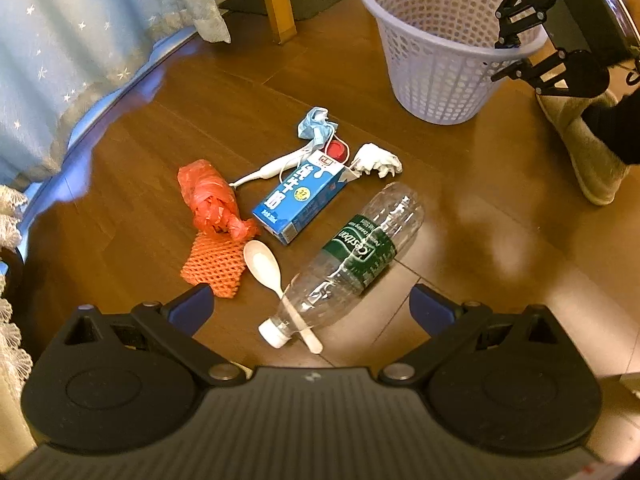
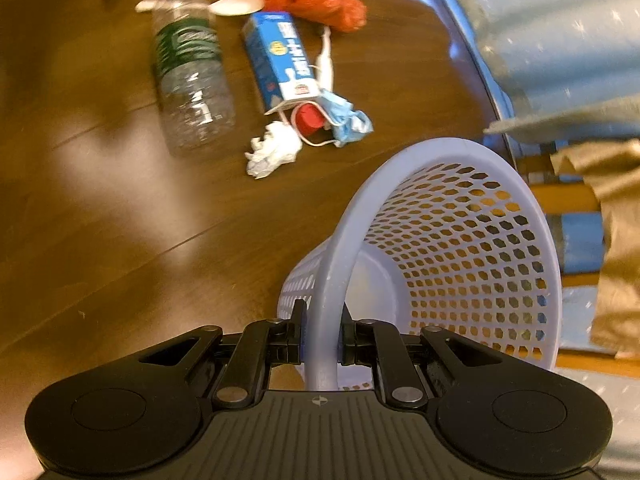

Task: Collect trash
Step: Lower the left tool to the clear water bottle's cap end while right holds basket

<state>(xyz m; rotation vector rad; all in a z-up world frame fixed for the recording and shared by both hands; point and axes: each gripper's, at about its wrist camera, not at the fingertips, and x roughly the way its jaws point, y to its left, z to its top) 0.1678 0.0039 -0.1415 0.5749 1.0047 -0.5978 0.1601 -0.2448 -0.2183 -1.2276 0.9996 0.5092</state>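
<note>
- Left wrist view: the left claw (image 1: 311, 307) gapes wide and empty over the bottle (image 1: 352, 258), which looks light, slick and crushable; grip its ribbed middle. The basket (image 1: 436, 40) stands at one o'clock.
- Right wrist view: the right claw (image 2: 320, 340) pinches the basket rim (image 2: 326, 280), light but flexible; trash lies at eleven o'clock.
</note>
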